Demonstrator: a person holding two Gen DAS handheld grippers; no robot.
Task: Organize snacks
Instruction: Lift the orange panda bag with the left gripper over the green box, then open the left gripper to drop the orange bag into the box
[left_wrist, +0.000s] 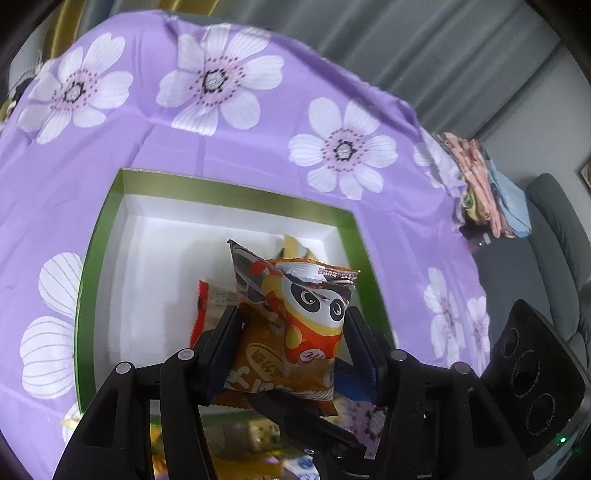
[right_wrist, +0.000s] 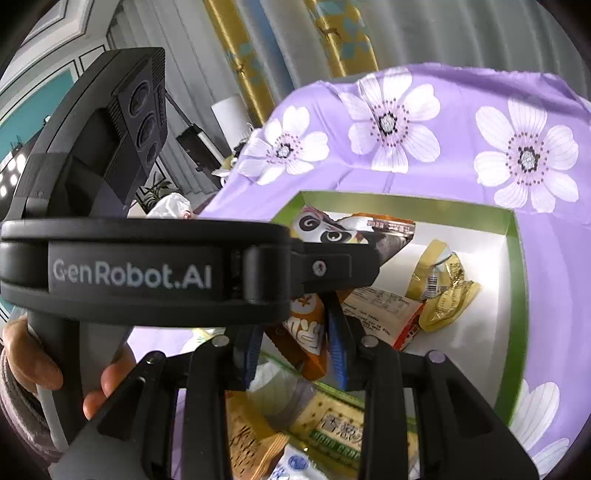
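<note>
**A:** Start on the left of the left wrist view. What's there?

**B:** A purple tablecloth printed with white flowers, and on it an open box with a green rim and a white inside. Left of centre in the box lies a red-edged packet, partly hidden by the gripper finger.

**A:** And the middle?

**B:** The left gripper is clamped on a panda snack bag, one finger pressed against each side. The bag stands upright between them, over the box. An orange snack pack sits just under it, between the same fingers; whether the fingers grip that one too, I cannot tell.

**A:** Further right?

**B:** A stack of folded cloth at the table's far right edge, and the other handheld unit at the frame's edge.

**A:** Now the right wrist view, from the left.

**B:** A hand holds the left unit's handle, which crosses the frame. In the middle, the right gripper has its fingers narrowly parted with the orange pack between them; whether they touch it, I cannot tell. Below lie more snack packets on the cloth. To the right, inside the box, the red-edged packet lies beside gold-wrapped snacks, touching them.
</note>
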